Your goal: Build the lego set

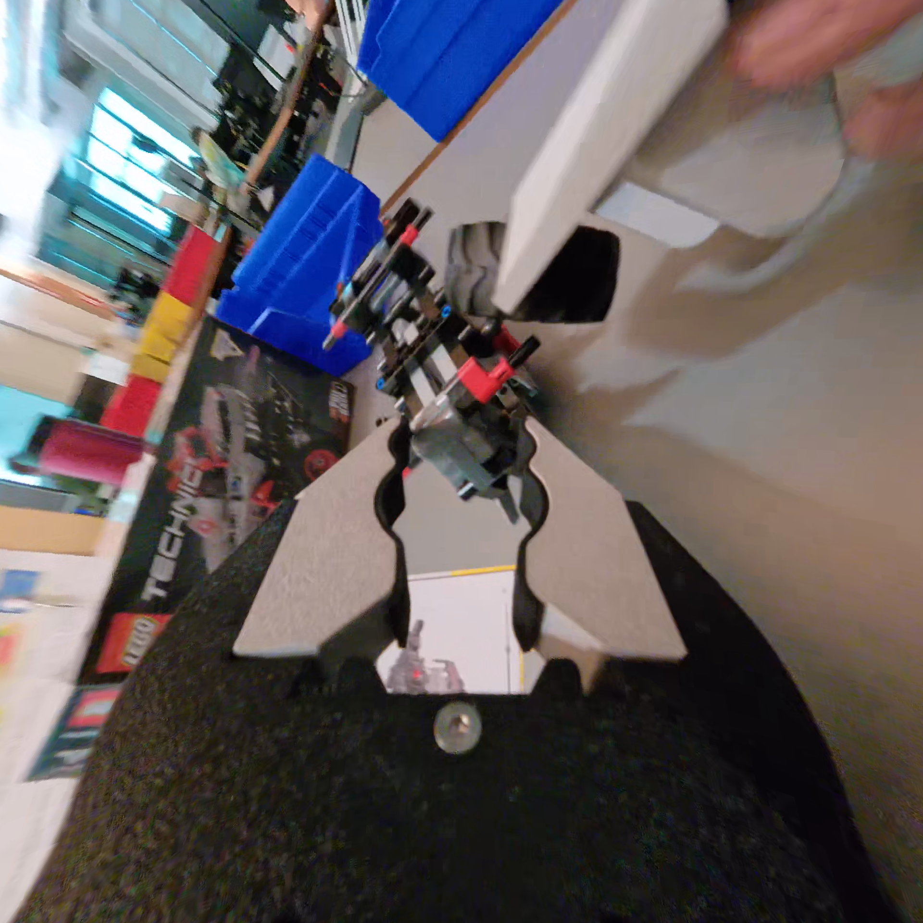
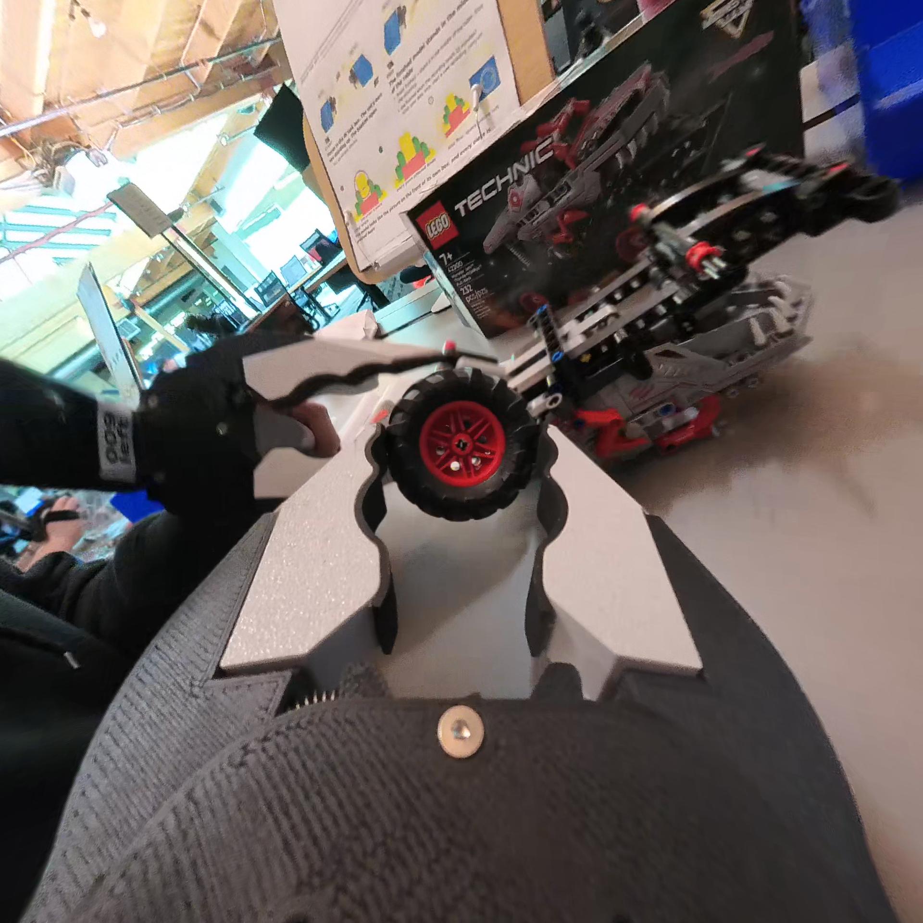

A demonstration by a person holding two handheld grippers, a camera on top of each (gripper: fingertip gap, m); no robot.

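1. The wheel (image 2: 462, 444) has a black treaded tyre and a red spoked rim.
2. The lego chassis (image 1: 434, 359) is mostly black and grey, with red connectors and small blue pins.
3. Each gripper has pale grey fingers (image 2: 319, 559) lined with black wavy pads, on a black speckled body.
4. The set box (image 2: 599, 200), far behind, is black with a red logo square and a grey-and-red vehicle picture.
5. The bins (image 1: 309, 259) at far left are bright blue; beyond them sit red and yellow ones.
6. The table (image 2: 749, 574) is pale grey.
7. The bottle (image 1: 80, 449) at left is magenta.
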